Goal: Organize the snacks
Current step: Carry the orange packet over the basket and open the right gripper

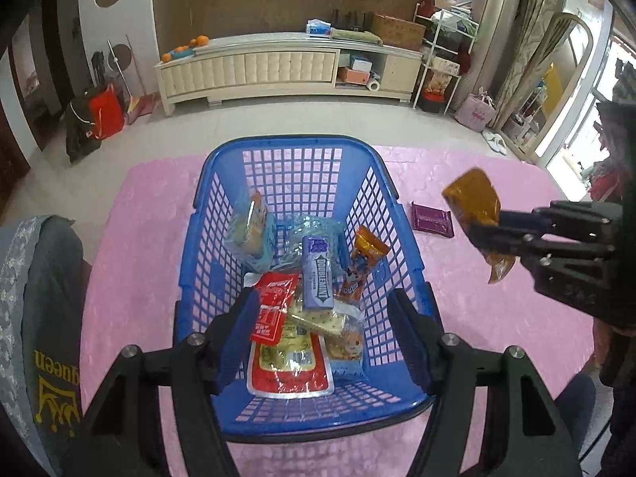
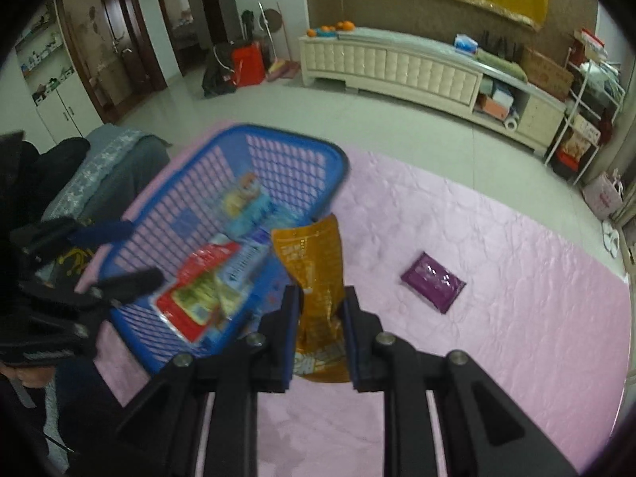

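A blue plastic basket (image 1: pixel 290 143) stands on a pink mat (image 1: pixel 497 338) and holds several snack packets, among them a red pouch (image 1: pixel 274 306) and a lilac gum pack (image 1: pixel 316 274). Above the basket's near end hovers my left gripper (image 1: pixel 322 302), open and gripping nothing. To the right of the basket, my right gripper (image 2: pixel 321 296) is shut on an orange snack packet (image 2: pixel 310 254) held clear of the mat. The left wrist view shows that orange snack packet (image 1: pixel 471 194) in the right gripper (image 1: pixel 483 234). A purple packet (image 2: pixel 433 281) lies flat on the mat, right of the basket (image 2: pixel 278 135).
A grey cloth with a gold "queen" print (image 1: pixel 43 318) lies at the mat's left edge. Beyond the mat is tiled floor, then a cream low cabinet (image 1: pixel 278 67) along the far wall. Bags (image 1: pixel 99 115) and a shelf rack (image 1: pixel 441 63) flank it.
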The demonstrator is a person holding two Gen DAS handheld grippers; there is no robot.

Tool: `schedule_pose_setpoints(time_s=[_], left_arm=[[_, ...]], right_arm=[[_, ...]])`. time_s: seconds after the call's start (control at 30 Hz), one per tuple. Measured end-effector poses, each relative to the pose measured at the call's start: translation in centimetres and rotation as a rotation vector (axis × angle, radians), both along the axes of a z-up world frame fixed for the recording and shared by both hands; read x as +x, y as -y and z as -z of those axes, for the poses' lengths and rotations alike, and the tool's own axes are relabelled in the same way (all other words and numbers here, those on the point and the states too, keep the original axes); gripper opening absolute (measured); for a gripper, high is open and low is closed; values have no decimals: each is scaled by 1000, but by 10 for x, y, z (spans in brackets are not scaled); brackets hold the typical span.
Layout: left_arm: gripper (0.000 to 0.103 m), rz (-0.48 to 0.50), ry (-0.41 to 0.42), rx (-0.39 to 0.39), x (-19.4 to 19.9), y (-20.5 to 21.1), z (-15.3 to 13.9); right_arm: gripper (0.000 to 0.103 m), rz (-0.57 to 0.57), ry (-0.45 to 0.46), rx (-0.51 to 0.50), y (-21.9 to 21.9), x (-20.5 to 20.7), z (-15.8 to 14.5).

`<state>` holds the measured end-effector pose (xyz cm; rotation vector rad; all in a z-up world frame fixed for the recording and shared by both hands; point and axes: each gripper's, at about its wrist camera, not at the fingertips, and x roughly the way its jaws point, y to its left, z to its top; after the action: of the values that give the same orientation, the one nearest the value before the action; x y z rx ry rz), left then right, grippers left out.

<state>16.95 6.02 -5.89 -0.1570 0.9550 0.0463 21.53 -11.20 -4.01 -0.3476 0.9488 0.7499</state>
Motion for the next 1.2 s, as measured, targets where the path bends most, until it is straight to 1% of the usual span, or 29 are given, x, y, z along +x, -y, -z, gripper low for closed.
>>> schedule_pose_setpoints(time_s=[0.13, 0.3, 0.47, 0.57, 0.6, 0.63, 0.7, 0.77, 0.8, 1.0, 1.2], left_arm=[[65, -7, 14, 9, -6, -10, -3], [65, -23, 32, 57, -15, -23, -4], [65, -55, 53, 50, -23, -43, -1], [65, -55, 47, 29, -26, -53, 4], [66, -55, 45, 30, -27, -55, 5], [69, -58, 45, 37, -28, -57, 7], [71, -59, 48, 50, -30, -59, 9], [81, -54, 51, 55, -32, -61, 11], [82, -52, 55, 56, -33, -61, 11], [83, -49, 64, 76, -36, -58, 10], [84, -37, 72, 87, -41, -57, 12]], right_arm=[[27, -5, -2, 25, -14, 3, -8], [28, -33, -7, 30, -33, -7, -10], [29, -52, -20, 11, -54, -13, -1], [30, -60, -30, -5, -66, -17, 6], [30, -61, -35, -9, -68, -17, 7], [30, -61, -41, -16, -71, -17, 10], [30, -60, -48, -30, -77, -17, 15], [30, -62, -57, -45, -81, -18, 20], [30, -61, -58, -58, -83, -19, 23], [32, -55, -66, -88, -90, -26, 31], [42, -54, -41, -121, -96, -34, 30]])
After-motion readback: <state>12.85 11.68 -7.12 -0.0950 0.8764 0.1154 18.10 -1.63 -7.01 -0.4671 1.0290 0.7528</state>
